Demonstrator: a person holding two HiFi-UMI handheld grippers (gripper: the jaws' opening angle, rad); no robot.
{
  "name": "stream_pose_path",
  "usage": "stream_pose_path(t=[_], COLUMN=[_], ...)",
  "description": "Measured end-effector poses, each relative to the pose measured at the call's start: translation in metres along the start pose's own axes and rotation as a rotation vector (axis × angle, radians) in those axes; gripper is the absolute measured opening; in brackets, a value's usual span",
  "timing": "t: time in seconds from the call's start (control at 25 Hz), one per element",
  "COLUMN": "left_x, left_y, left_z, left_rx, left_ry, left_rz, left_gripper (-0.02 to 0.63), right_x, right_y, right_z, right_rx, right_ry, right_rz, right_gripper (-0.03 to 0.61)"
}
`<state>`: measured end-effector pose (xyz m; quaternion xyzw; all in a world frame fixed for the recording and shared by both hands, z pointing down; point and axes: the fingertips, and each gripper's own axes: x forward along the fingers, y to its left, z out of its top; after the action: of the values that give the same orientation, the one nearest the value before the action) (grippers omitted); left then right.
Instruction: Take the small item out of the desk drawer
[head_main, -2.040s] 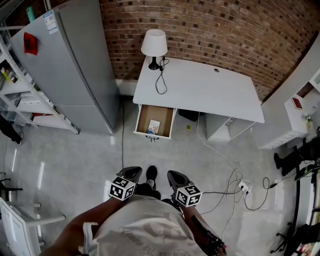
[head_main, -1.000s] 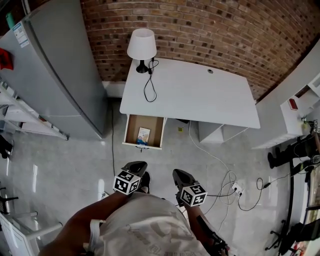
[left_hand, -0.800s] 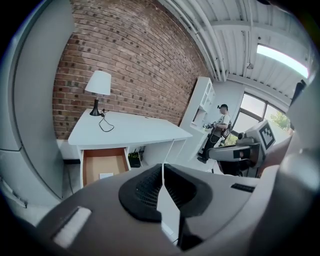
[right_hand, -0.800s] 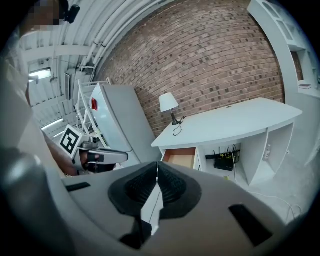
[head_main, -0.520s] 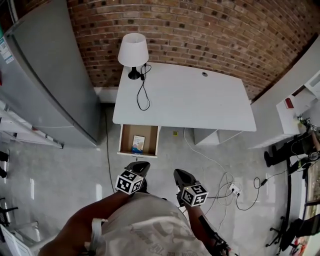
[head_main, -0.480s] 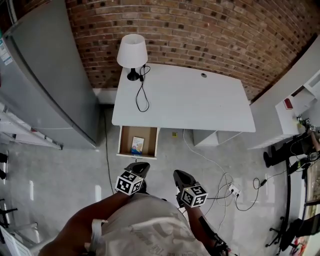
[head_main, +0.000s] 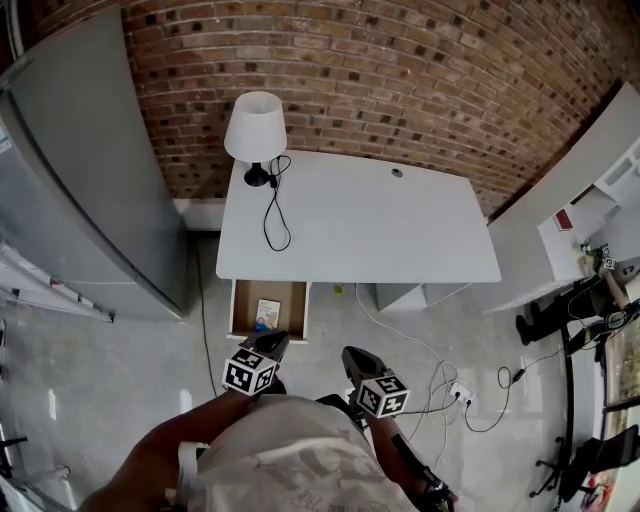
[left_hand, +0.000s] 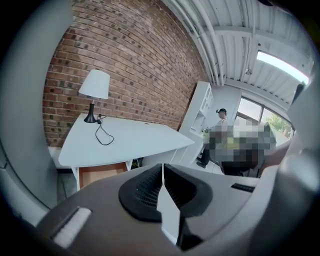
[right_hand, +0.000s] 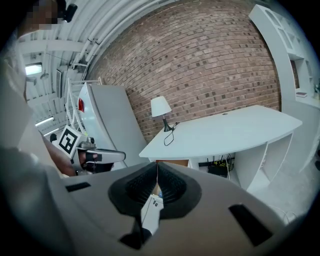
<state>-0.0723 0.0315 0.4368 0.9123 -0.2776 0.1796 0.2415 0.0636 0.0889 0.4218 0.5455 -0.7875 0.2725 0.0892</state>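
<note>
We had walked closer to the worktop (head_main: 380, 225), bringing its open drawer (head_main: 243, 308) just ahead of the left tongs (head_main: 274, 344). These and the right tongs (head_main: 352, 355) were clenched, empty; the small item (head_main: 267, 314) lay inside the drawer.

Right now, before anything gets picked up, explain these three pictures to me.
No robot here: a person carries a hand-held gripper in each hand. The head view looks down from a camera on their head; the left gripper and right gripper show near its bottom. The other two pictures come from cameras riding on those grippers. Both have jaws shut, holding nothing. On the white desk stands a lamp with its cord. Under the desk's edge, the open drawer holds a small item.
</note>
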Motion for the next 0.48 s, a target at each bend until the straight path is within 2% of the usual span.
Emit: stream_pose_path(t=[0.2,0.48], left_x=[-0.001,-0.019], left_y=[0.022,0.053], left_z=[0.009,0.002], left_rx=[-0.02,-0.086], left_ry=[-0.026,-0.035], left_rz=[0.037,0.121], left_gripper=[0.015,0.015], right_x=[0.024,0.054], right_y=[0.001,0.006], right_z=[0.017,0.025], right_rx=[-0.034,-0.042], right_ry=[0.009,0.041], right_rz=[0.026,0.073], right_gripper=[0.006,0.006])
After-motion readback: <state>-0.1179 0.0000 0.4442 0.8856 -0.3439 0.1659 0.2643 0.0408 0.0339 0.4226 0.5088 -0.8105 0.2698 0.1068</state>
